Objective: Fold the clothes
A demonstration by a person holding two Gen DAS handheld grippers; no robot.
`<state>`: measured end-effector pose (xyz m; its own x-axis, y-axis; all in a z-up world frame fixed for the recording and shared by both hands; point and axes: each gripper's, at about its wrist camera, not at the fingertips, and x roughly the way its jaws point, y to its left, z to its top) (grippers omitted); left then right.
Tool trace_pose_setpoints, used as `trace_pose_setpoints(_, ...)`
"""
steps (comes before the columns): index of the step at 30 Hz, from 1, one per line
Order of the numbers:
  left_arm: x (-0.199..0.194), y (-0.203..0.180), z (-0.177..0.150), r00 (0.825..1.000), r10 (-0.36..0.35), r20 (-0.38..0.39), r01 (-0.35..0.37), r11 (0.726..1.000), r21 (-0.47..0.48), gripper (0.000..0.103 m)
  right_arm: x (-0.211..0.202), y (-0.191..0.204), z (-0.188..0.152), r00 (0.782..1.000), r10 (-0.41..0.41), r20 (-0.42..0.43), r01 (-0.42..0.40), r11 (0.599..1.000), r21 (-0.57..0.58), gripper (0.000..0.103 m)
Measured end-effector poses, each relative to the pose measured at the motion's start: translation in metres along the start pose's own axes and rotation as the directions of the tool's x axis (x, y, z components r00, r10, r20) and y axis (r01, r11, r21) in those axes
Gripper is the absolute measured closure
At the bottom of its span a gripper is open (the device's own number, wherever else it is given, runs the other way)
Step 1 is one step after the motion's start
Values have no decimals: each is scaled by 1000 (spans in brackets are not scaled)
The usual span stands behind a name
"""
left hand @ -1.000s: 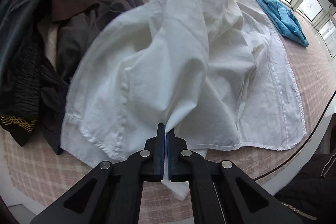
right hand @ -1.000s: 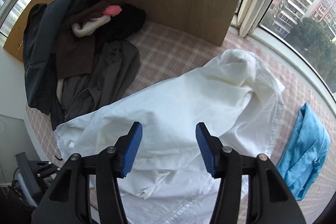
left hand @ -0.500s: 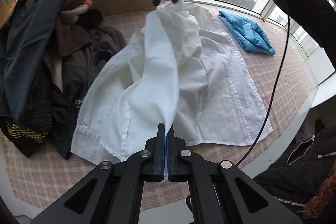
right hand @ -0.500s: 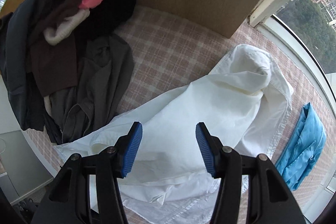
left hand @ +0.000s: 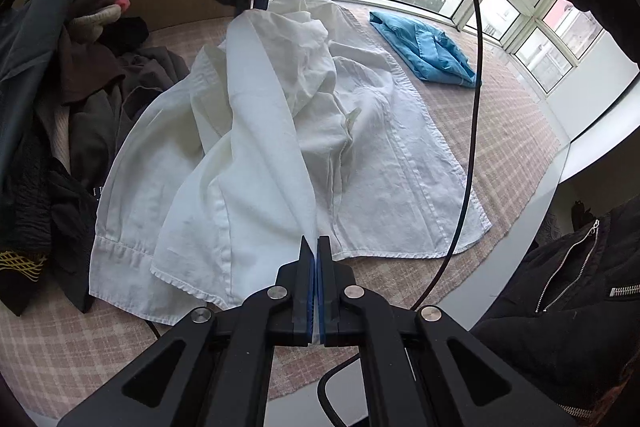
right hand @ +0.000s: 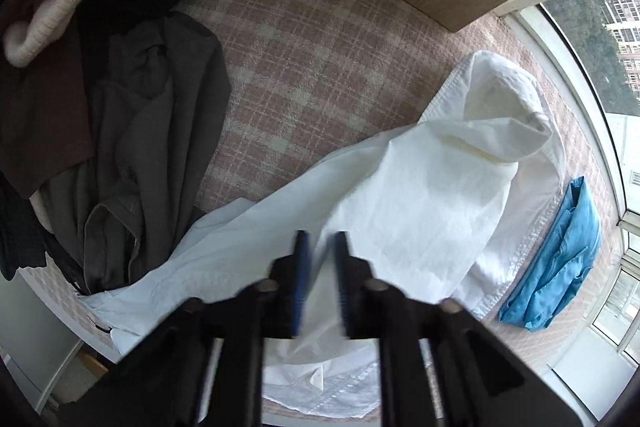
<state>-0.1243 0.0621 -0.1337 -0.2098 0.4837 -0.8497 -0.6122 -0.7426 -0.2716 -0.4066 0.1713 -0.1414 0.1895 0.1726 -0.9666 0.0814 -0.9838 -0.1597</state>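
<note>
Lying crumpled on a pink checked cloth (left hand: pixel 500 115), a white shirt (left hand: pixel 360 147) is seen spread across the middle of the counter (left hand: pixel 532 211). A fold of its fabric is pinched between the closed jaws of the left tongs (left hand: pixel 314 247) and drawn taut from the heap toward the camera. At the far end of the same fold, the right tongs (right hand: pixel 320 247) are seen blurred; their jaws have just been closing, a narrow gap is visible between the blue pads (right hand: pixel 301 267), and white cloth lies in that gap, though a firm grip cannot be told from the blur. A heap of dark clothes (right hand: pixel 132 147) is piled beside the shirt at the left, and a blue garment (left hand: pixel 424 51) is laid near the window (left hand: pixel 540 39), apart from the shirt.
</note>
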Motion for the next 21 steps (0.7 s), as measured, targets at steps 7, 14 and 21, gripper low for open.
trace_pose_setpoints(7, -13, -8, 10, 998, -56, 30, 57, 998, -15, 103, -41, -37, -14, 980, 68, 186, -77, 996, 39, 101)
trace_pose_setpoints(14, -10, -56, 29, 992, -125, 11, 124, 990, 61, 103, -84, -107, -44, 939, 136, 315, -182, 976, 120, 101)
trace_pose_setpoints(21, 1, -86, 28, 995, -91, -27, 94, 989, 115, 103, -44, -98, -53, 968, 205, 143, -219, 972, 90, 84)
